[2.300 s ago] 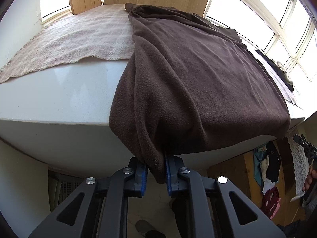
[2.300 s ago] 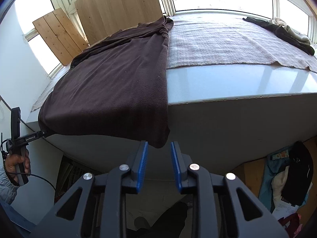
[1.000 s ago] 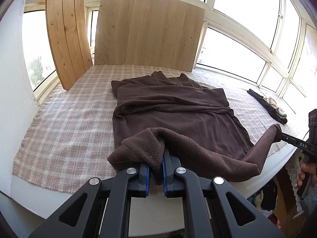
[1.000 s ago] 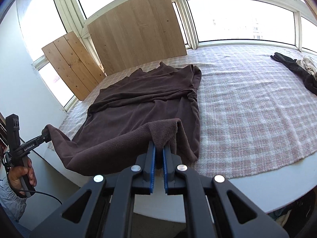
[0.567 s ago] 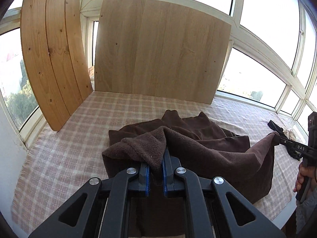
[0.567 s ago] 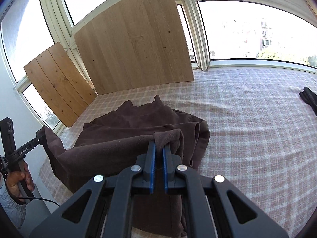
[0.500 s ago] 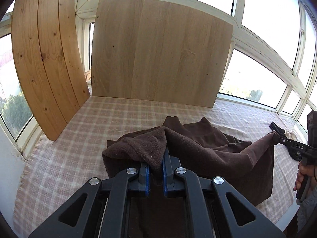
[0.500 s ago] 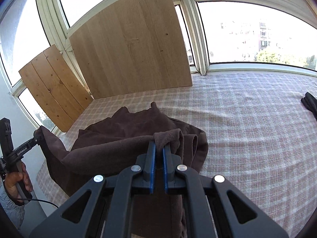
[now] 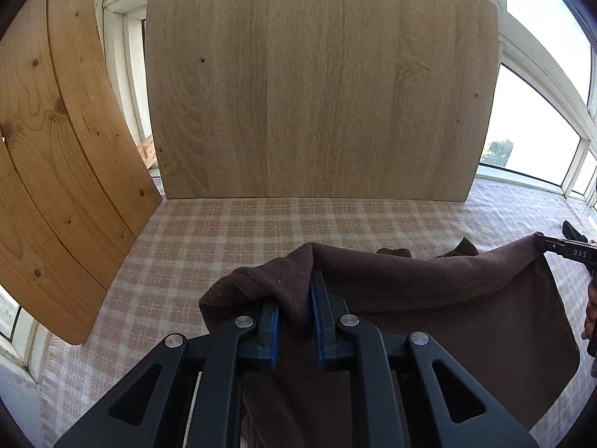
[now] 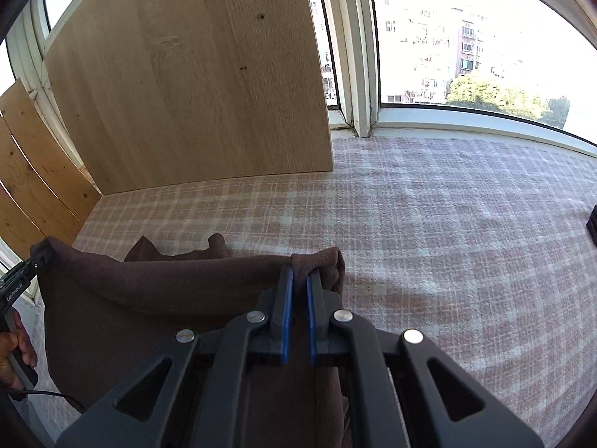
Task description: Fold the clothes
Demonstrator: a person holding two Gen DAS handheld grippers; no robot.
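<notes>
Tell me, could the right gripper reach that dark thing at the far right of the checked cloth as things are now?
Probably not yet: the right gripper is shut on the brown garment. The checked cloth between it and the dark thing lies bare.

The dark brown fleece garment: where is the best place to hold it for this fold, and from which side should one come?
Best at the two corners of the dark brown fleece garment's lifted edge, coming from the near side. The left claw and right claw each have a corner between the pads; the left has just been opening. The edge hangs stretched between them over the pink checked cloth, so the fold stays straight.
</notes>
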